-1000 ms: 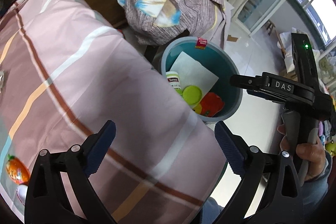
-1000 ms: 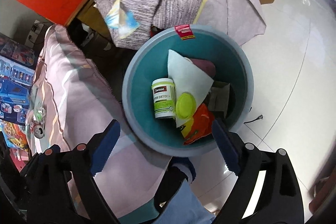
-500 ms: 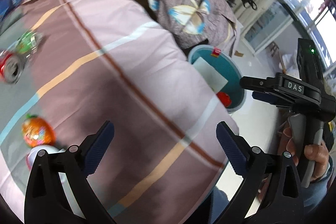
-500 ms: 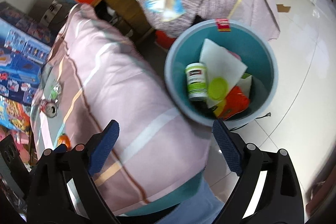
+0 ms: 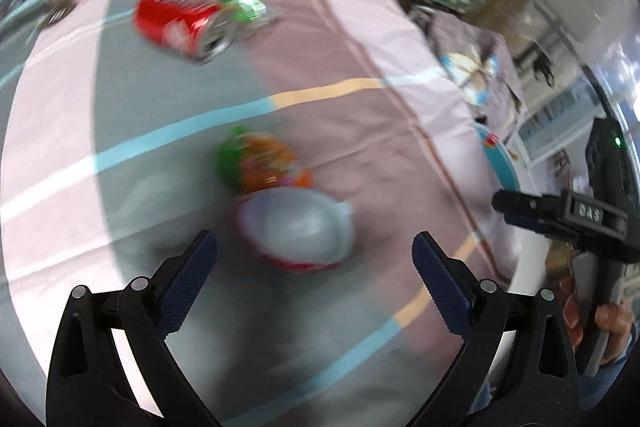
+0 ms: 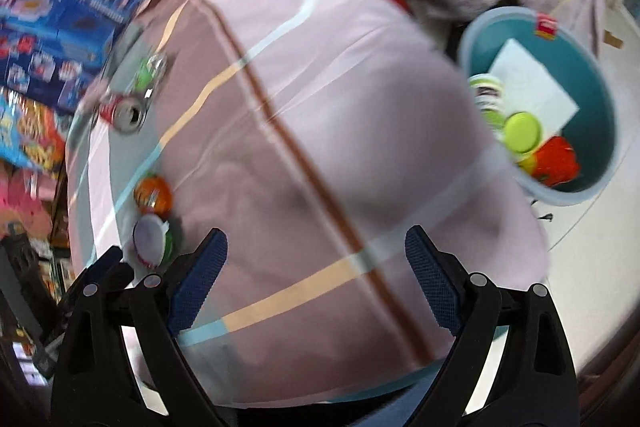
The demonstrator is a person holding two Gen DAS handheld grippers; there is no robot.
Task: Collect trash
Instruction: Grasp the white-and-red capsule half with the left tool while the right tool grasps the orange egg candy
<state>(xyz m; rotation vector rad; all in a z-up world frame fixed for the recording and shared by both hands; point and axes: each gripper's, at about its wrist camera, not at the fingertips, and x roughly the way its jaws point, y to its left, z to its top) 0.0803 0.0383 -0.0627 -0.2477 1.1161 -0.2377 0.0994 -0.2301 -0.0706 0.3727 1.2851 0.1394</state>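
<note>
On the striped pink-and-grey cloth (image 5: pixel 360 75) ahead of your left gripper (image 5: pixel 314 263) — jaws wide, holding nothing — lies a round foil-lidded cup (image 5: pixel 296 229), touching a crinkly orange wrapper (image 5: pixel 260 163); farther off, a red can (image 5: pixel 180 23) lies on its side beside a green one (image 5: pixel 246 7). Your right gripper (image 6: pixel 316 259) also gapes empty above the cloth; the teal bin (image 6: pixel 600 75) — paper, bottle, wrappers inside — stands beyond the table edge.

On the tablecloth (image 5: pixel 360 131), a cup (image 5: pixel 296 231) lies before a pouch (image 5: pixel 264 163), two cans (image 5: pixel 180 23) behind
</note>
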